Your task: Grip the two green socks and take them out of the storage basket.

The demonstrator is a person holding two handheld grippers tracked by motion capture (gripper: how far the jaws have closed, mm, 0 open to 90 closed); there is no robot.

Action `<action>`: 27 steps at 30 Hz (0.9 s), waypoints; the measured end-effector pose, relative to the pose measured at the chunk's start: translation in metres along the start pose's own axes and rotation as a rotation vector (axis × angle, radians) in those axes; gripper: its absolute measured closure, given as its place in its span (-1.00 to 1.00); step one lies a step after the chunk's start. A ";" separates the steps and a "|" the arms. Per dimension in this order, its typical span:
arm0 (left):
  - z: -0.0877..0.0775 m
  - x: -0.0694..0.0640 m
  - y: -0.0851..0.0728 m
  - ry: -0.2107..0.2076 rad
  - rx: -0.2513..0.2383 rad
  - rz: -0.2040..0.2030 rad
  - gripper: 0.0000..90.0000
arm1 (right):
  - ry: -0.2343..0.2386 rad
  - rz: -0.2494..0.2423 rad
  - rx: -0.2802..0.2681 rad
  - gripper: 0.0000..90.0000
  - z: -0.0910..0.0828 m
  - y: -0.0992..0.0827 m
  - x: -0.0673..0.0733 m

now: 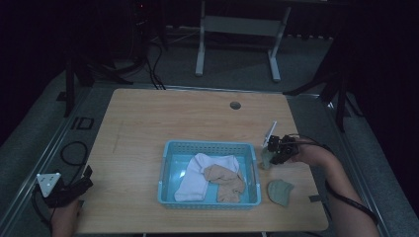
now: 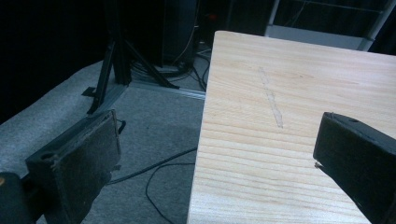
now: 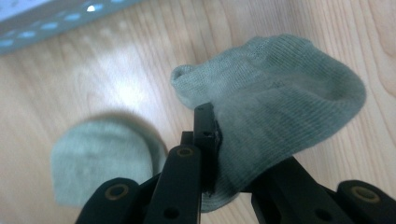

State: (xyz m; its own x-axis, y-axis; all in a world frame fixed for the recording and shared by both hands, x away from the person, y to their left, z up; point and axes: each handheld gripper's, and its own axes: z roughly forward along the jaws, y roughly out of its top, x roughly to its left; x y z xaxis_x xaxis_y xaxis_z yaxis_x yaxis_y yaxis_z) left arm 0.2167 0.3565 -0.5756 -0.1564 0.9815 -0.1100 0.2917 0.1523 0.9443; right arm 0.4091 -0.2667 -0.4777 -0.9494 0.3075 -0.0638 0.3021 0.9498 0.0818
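My right gripper [image 1: 271,150] hangs just past the right wall of the blue basket [image 1: 210,144], shut on a grey-green sock [image 1: 267,159] that dangles a little above the table. In the right gripper view the jaws [image 3: 205,116] pinch that sock [image 3: 289,102] at its edge, and it drapes to the right. Its match, a second grey-green sock [image 1: 280,191], lies flat on the table nearer the person, blurred in the right gripper view [image 3: 102,158]. My left gripper [image 1: 81,180] rests at the table's near left corner, open [image 2: 215,149], nothing between its fingers [image 2: 79,163].
Inside the basket lie a white sock [image 1: 197,175] and a tan sock [image 1: 226,180]. The wooden table [image 1: 197,113] has a cable hole [image 1: 235,105] at the back. Cables [image 1: 74,153] lie on the grey floor left of the table, and stand legs [image 1: 237,49] rise behind it.
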 end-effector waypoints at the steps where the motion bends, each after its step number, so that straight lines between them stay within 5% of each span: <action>1: 0.000 0.000 0.000 0.000 0.000 0.000 -0.98 | 0.002 0.009 -0.006 0.87 0.002 0.001 0.000; 9: 0.000 0.000 0.000 -0.001 0.000 -0.001 -0.98 | 0.028 -0.002 -0.029 0.87 0.017 0.012 0.001; 20: 0.001 0.000 0.001 -0.005 0.012 -0.001 -0.98 | 0.019 0.001 0.035 0.85 0.037 0.012 0.003; 27: 0.001 0.000 0.000 -0.002 0.010 0.000 -0.98 | -0.018 0.013 0.056 0.46 0.024 0.011 0.002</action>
State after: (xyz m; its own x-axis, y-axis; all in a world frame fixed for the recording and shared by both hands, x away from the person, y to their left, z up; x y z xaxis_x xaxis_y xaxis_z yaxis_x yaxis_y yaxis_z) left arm 0.2173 0.3569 -0.5755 -0.1541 0.9819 -0.1105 0.3010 0.1532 0.9412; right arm 0.4129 -0.2544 -0.5008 -0.9438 0.3206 -0.0806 0.3195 0.9472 0.0269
